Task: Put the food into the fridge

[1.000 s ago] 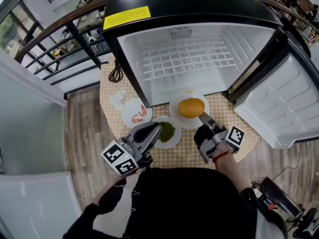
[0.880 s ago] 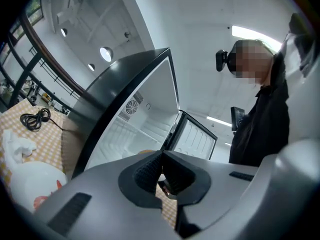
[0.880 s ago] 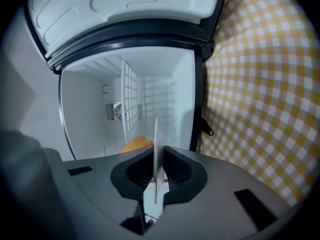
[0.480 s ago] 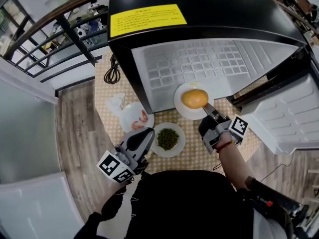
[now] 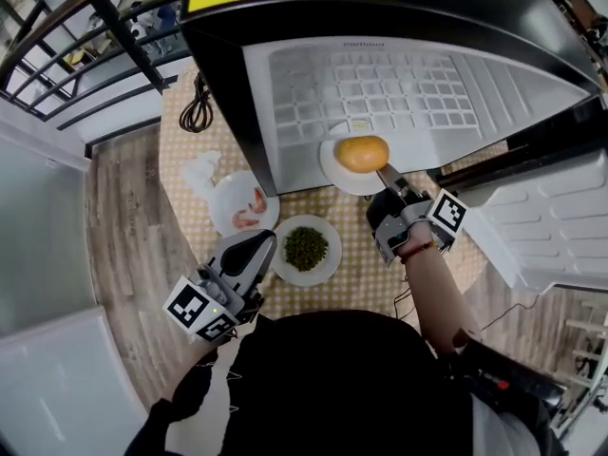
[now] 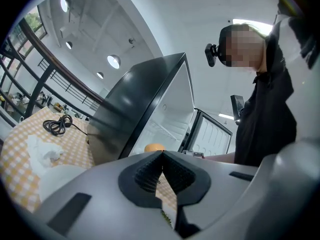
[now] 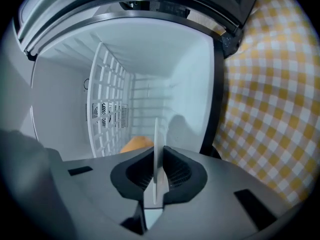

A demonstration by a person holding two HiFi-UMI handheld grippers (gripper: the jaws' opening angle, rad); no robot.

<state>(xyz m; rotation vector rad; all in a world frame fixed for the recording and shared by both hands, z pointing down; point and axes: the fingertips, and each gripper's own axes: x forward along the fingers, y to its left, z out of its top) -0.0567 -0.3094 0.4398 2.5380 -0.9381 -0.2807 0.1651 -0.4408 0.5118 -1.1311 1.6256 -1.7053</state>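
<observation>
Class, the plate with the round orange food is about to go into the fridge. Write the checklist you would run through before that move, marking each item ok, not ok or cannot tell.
1. Right gripper clamped on the white plate at its rim: ok.
2. Round orange food sits well inside the plate's rim: ok.
3. Fridge door swung wide open: ok.
4. Nothing blocks the fridge compartment ahead of the plate: ok.
5. Gap between the plate's underside and the fridge floor: cannot tell.
6. Left gripper shut, empty, apart from the plate of green peas: ok.

In fridge [image 5: 408, 88] mouth: bun plate [image 5: 331, 164]; outside: pea plate [image 5: 283, 267], shrimp plate [image 5: 226, 207].
</observation>
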